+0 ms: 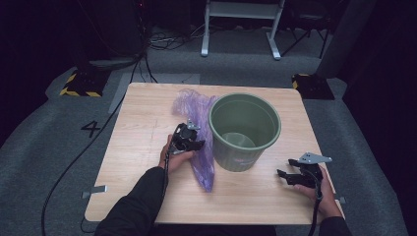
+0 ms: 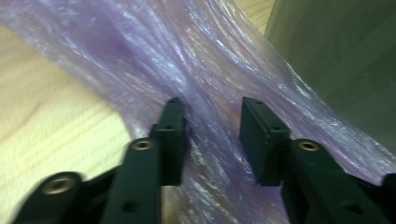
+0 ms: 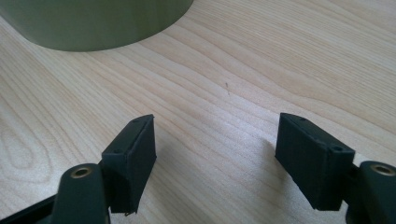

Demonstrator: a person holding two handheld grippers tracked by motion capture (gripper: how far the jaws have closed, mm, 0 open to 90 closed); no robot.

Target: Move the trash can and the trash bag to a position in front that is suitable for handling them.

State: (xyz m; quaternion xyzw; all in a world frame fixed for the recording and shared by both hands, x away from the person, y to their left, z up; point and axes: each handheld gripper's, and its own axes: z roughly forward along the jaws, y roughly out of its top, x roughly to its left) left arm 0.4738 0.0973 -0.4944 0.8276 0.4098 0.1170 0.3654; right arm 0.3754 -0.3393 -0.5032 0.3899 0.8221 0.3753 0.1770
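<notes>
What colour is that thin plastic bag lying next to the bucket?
The plastic bag is a see-through pale purple, clearest in the left gripper view.

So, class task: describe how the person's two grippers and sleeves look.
Both the left gripper and the right gripper are black, with flat rectangular jaws and brass-coloured pivot rivets. Each carries a grey three-cornered plate and trails a black cable. The sleeves are dark.

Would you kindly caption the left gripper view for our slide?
Left tongs, open, straddle a purple plastic bag lying beside the green bin.
</notes>
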